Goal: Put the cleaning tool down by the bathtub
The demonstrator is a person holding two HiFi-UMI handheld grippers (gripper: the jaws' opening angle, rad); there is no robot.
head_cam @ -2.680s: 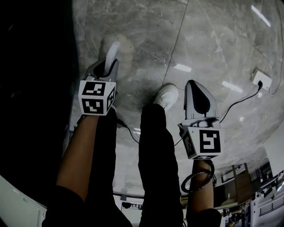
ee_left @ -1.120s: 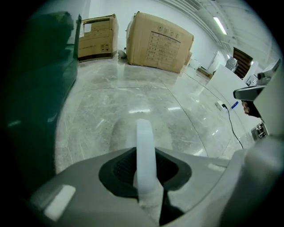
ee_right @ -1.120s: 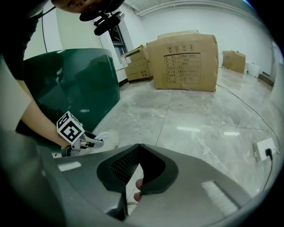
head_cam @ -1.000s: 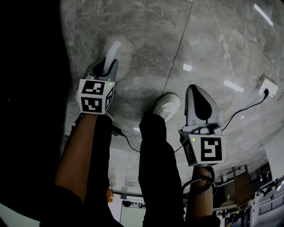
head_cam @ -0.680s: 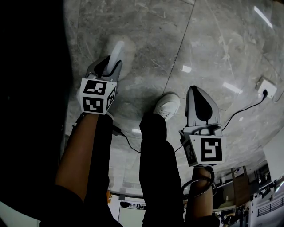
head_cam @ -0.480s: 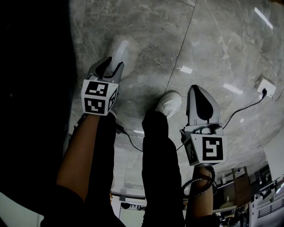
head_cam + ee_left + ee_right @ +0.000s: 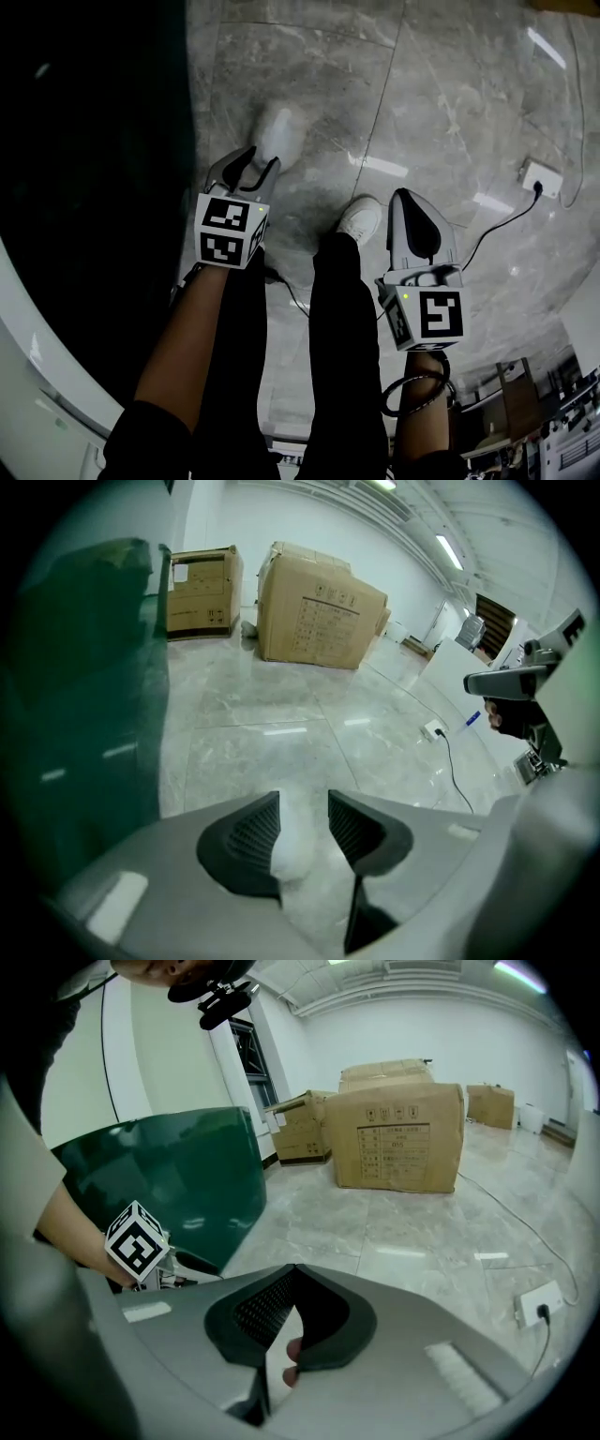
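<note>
A white, fluffy cleaning tool (image 7: pixel 279 134) lies on the grey marble floor next to the dark green bathtub (image 7: pixel 84 187). My left gripper (image 7: pixel 263 157) hovers just behind it, open, jaws apart on either side of the tool's near end without gripping. In the left gripper view the tool (image 7: pixel 295 850) shows as a white blur between the spread jaws of my left gripper (image 7: pixel 302 799), with the tub (image 7: pixel 75 667) at the left. My right gripper (image 7: pixel 405 195) is shut and empty above the floor to the right; in its own view my right gripper (image 7: pixel 293 1269) has its tips together.
The person's white shoe (image 7: pixel 359 220) and black trouser legs stand between the grippers. A power strip (image 7: pixel 537 175) with a black cable lies on the floor at the right. Cardboard boxes (image 7: pixel 319 607) stand farther off. The tub's pale rim (image 7: pixel 28 356) curves at the lower left.
My left gripper was shut on the tool's white handle; its jaws have now opened and the tool rests on the floor. The right gripper stayed shut and hardly moved.
</note>
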